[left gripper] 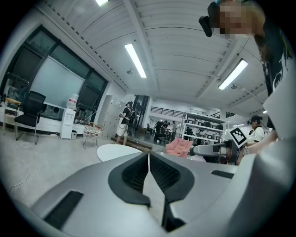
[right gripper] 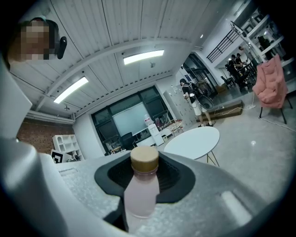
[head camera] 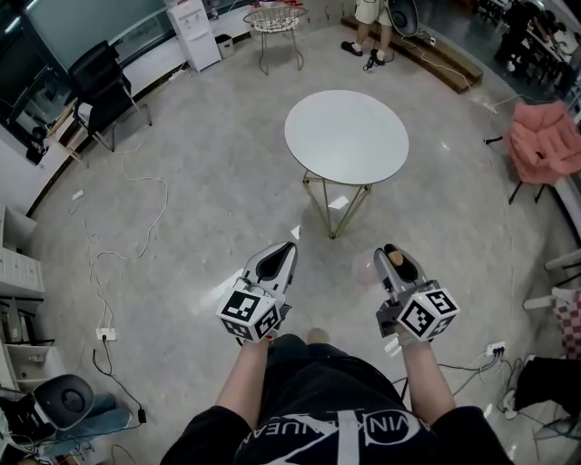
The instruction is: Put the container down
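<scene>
My right gripper [head camera: 396, 259] is shut on a small pink bottle [right gripper: 140, 192] with a tan cap [right gripper: 144, 159]; the bottle stands upright between the dark pads. From the head view only the cap [head camera: 395, 258] and a pale blur of the bottle show at the jaw tips. My left gripper [head camera: 276, 262] is shut with nothing in it, its pads [left gripper: 134, 173] meeting in a thin line. Both grippers are held at waist height, well short of the round white table [head camera: 346, 136], which is bare. The left gripper view also shows the right gripper [left gripper: 210, 150] off to its right.
The table [right gripper: 194, 139] stands on thin gold legs on a grey floor. A black chair [head camera: 100, 86] and a water dispenser [head camera: 193, 32] stand at the left wall, a wire basket stand [head camera: 275, 20] behind the table, a pink chair [head camera: 545, 136] at right. Cables trail across the floor at left.
</scene>
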Demonstrator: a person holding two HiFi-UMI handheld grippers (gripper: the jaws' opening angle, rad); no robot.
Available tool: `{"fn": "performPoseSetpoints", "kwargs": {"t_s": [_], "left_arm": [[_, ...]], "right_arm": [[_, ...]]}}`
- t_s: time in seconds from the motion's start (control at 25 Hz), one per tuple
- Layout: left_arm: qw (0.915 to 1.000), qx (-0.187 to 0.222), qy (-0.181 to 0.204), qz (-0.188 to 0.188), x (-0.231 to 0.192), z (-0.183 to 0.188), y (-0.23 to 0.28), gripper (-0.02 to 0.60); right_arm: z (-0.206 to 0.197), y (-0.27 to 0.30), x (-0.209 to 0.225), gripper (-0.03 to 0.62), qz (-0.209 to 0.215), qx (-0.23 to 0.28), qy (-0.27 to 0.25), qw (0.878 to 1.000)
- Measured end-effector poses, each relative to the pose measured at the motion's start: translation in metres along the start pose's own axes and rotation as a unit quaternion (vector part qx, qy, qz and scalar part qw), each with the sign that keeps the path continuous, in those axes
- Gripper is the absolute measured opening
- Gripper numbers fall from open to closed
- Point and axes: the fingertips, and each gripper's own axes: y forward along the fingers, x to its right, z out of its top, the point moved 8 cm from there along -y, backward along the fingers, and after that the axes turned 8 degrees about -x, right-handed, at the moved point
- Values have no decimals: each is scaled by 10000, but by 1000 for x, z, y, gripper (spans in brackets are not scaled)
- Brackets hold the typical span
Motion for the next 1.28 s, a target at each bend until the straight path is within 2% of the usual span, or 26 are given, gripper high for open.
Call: {"fn": "performPoseSetpoints", "kwargs": {"t_s": [0.52,0.76,1.28], "left_arm": [[9999,-132,-44,-69,-31,-7,37,15],[9997,-108,-57,-197,-52,14,75,15],[9980,-355,-62,-526,-95,49,162,15]], "right_arm": [[3,37,25,123,-35,-50,96,9999],[24,61,39,123,-123,-18,147,9998],[66,117,83,123,-347,3,305,9989]]}}
